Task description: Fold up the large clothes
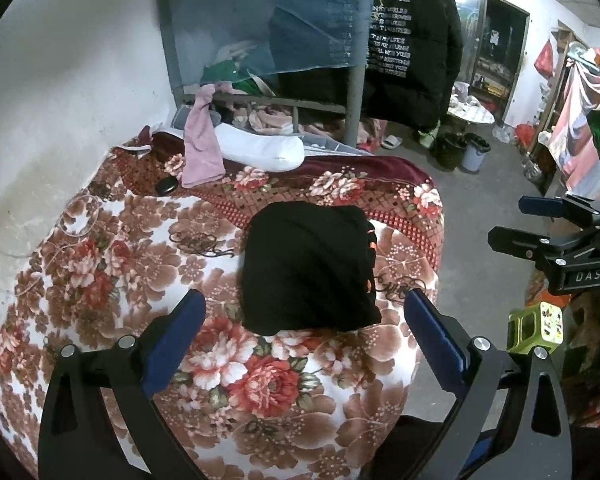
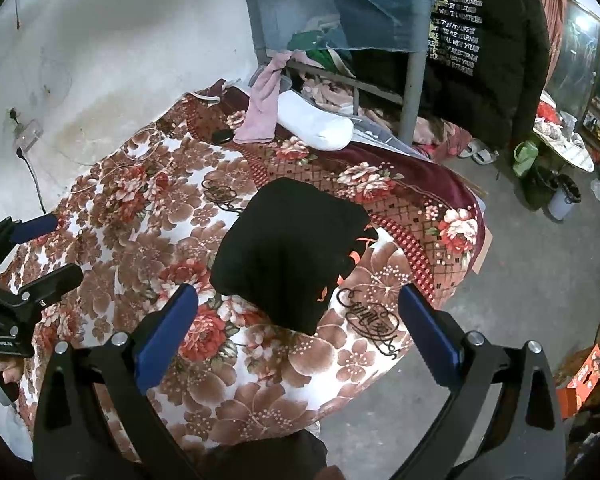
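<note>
Black garment (image 1: 308, 268) lies folded into a compact, roughly square bundle on the floral blanket (image 1: 112, 264), toward the blanket's right edge and nearer the far patterned border than the near end. Orange marks show along the bundle's right edge. Same bundle in the right wrist view (image 2: 288, 256), one corner pointing toward the camera.

Left gripper (image 1: 302, 308): jaws wide, blue pads either side of the bundle's near edge, above it and not touching; nothing held. Right gripper (image 2: 298, 304): jaws wide as well, empty, poised over the near corner of the bundle. In the left view the right gripper (image 1: 512, 220) also appears at the frame's right edge, off the bed, jaws parted. In the right view the left gripper (image 2: 56, 246) appears at the left edge over the blanket, jaws parted, well apart from the bundle.

Far end of the bed: white pillow (image 1: 260, 152), pink cloth (image 1: 202, 148) draped from the metal frame (image 1: 354, 100), small dark object (image 1: 166, 186) on the blanket just beside the cloth. Black jacket (image 1: 412, 40) with printed text hangs on the frame. Concrete floor (image 1: 500, 184) to the right; two bins (image 1: 462, 152) stand on it, and a green stool (image 1: 536, 326) near the bed's side.
</note>
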Action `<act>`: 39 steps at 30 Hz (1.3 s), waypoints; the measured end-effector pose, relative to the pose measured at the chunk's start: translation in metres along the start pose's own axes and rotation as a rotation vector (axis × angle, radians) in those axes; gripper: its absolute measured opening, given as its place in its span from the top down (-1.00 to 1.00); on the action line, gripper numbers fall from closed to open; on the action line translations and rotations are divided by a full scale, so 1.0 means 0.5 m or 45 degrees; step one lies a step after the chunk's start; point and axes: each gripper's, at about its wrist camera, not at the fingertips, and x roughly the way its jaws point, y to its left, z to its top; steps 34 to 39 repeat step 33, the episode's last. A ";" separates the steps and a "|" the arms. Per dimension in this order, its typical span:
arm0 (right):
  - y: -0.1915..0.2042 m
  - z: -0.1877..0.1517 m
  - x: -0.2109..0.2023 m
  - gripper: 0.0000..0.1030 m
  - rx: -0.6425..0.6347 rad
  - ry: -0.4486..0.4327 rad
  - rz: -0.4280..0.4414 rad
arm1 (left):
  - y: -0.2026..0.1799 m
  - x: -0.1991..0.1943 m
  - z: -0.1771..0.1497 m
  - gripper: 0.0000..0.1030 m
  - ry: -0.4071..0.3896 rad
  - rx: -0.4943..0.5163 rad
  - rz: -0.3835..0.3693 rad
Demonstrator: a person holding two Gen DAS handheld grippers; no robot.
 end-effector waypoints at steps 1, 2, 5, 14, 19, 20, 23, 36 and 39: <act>-0.001 0.001 0.002 -0.91 0.003 0.001 -0.002 | 0.001 0.000 0.000 -0.89 0.000 -0.003 0.001; -0.003 0.002 0.003 -0.91 0.011 0.002 -0.003 | 0.000 0.000 0.000 -0.89 -0.008 -0.003 0.008; -0.006 0.010 0.006 -0.91 0.024 0.001 -0.004 | 0.004 -0.002 0.006 -0.89 -0.028 0.007 0.019; 0.000 0.028 0.020 -0.91 -0.016 0.024 0.004 | 0.016 0.007 0.014 -0.88 -0.019 -0.006 0.007; -0.004 0.029 0.025 -0.91 0.013 0.032 0.013 | 0.016 0.010 0.015 -0.87 -0.014 -0.002 -0.001; -0.005 0.027 0.024 -0.91 0.017 0.033 0.012 | 0.016 0.010 0.014 -0.87 -0.012 -0.008 -0.009; -0.006 0.019 0.025 -0.91 0.016 0.042 0.005 | 0.013 0.009 0.013 -0.87 -0.014 0.006 -0.019; -0.009 0.015 0.024 -0.91 0.024 0.046 0.000 | 0.014 0.008 0.007 -0.89 0.006 -0.003 -0.050; -0.009 0.015 0.024 -0.91 0.024 0.046 0.000 | 0.014 0.008 0.007 -0.89 0.006 -0.003 -0.050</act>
